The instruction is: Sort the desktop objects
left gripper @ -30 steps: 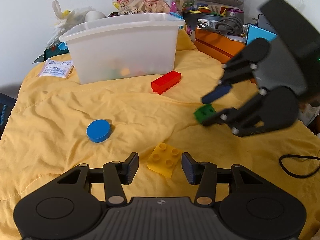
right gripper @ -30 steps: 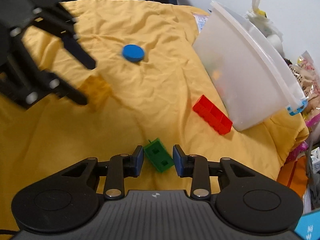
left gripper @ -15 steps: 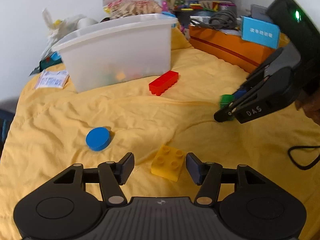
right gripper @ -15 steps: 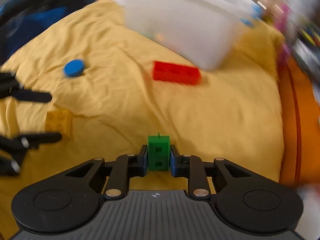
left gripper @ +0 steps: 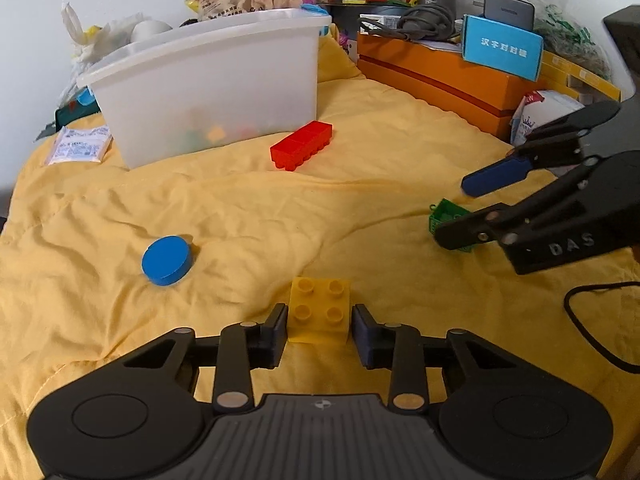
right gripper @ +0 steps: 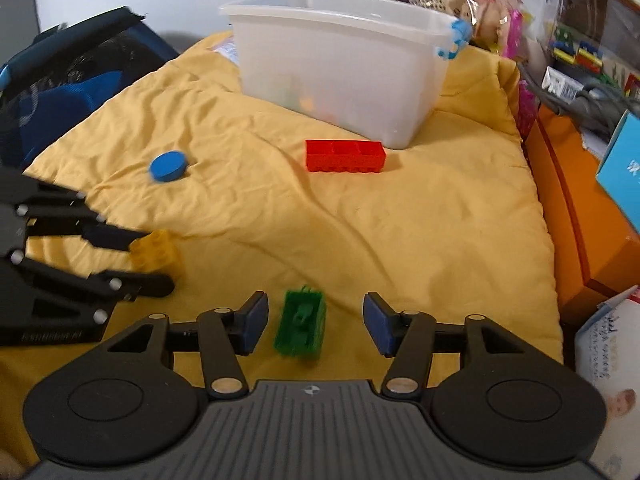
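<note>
A yellow four-stud brick (left gripper: 319, 308) lies on the yellow cloth between the pads of my left gripper (left gripper: 320, 320). Its jaws are closing, with the pads close against the brick's sides and a sliver of gap on the right. A small green brick (right gripper: 301, 328) rests on the cloth between the pads of my right gripper (right gripper: 315, 312). Those jaws are opening, with clear gaps on both sides. In the left wrist view the right gripper (left gripper: 454, 212) straddles the green brick (left gripper: 448, 216). A red long brick (left gripper: 301, 150) and a blue disc (left gripper: 167, 260) lie farther off.
A translucent white bin (left gripper: 208, 80) with several small pieces inside stands at the back of the cloth. An orange box (left gripper: 440, 76) piled with clutter borders the right side. A black cable (left gripper: 592, 320) lies near right, a white packet (left gripper: 78, 148) far left.
My right gripper rolled upright, gripped the green brick, then opened, leaving it on the cloth. My left gripper moved forward around the yellow brick and its jaws narrowed.
</note>
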### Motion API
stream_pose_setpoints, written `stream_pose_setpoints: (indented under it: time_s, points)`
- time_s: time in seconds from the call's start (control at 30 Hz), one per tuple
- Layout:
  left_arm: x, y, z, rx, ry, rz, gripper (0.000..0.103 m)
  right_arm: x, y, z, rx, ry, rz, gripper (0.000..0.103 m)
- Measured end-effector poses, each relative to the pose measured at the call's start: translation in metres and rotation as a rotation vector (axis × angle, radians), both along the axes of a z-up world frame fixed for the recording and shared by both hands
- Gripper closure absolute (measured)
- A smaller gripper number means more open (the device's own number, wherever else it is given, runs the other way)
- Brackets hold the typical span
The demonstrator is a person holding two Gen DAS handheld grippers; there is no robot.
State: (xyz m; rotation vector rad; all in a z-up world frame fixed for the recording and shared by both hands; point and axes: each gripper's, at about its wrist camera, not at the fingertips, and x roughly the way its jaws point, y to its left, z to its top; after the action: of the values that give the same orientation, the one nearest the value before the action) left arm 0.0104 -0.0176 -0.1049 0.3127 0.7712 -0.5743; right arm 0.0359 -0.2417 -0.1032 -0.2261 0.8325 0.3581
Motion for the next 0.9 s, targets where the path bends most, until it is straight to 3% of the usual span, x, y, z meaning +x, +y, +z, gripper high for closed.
stream_pose_setpoints:
  time_s: [0.1, 0.2, 0.27, 0.33, 0.47, 0.53, 0.63, 0.67, 0.7, 0.83, 0.9]
  points:
    - [-0.005, -0.002, -0.001, 0.011, -0.008, -0.004, 0.063, -0.016, 0.008, 0.008, -0.073, -0.072, 0.03, 0.051]
    - [-0.007, -0.003, -0.001, 0.015, -0.012, -0.006, 0.063, -0.033, 0.024, 0.013, -0.201, -0.156, 0.176, 0.058]
    - [-0.006, -0.003, -0.001, 0.017, -0.014, -0.006, 0.062, -0.045, 0.037, 0.005, -0.356, -0.209, 0.276, 0.059]
    - [-0.006, -0.004, -0.001, 0.017, -0.014, -0.003, 0.062, -0.051, 0.044, -0.005, -0.414, -0.217, 0.342, 0.064]
    - [-0.007, -0.006, -0.001, 0.022, -0.018, -0.001, 0.061, -0.045, 0.053, -0.025, -0.488, -0.204, 0.348, 0.074]
    - [-0.007, -0.005, -0.001, 0.023, -0.019, 0.001, 0.061, -0.038, 0.052, -0.032, -0.537, -0.212, 0.293, 0.078]
    - [-0.008, -0.005, -0.001, 0.022, -0.018, 0.006, 0.06, -0.021, 0.04, -0.02, -0.426, -0.155, 0.16, 0.08]
    - [-0.008, -0.005, -0.001, 0.021, -0.018, 0.008, 0.06, -0.017, 0.035, -0.015, -0.374, -0.141, 0.129, 0.084]
    - [-0.008, -0.005, -0.001, 0.02, -0.017, 0.009, 0.059, -0.014, 0.031, -0.009, -0.32, -0.131, 0.105, 0.096]
    - [-0.008, -0.004, -0.001, 0.019, -0.017, 0.011, 0.058, 0.006, 0.004, 0.014, 0.101, 0.038, -0.018, 0.097]
    - [-0.008, -0.005, -0.001, 0.019, -0.017, 0.012, 0.058, 0.014, -0.003, 0.013, 0.217, 0.107, -0.058, 0.096]
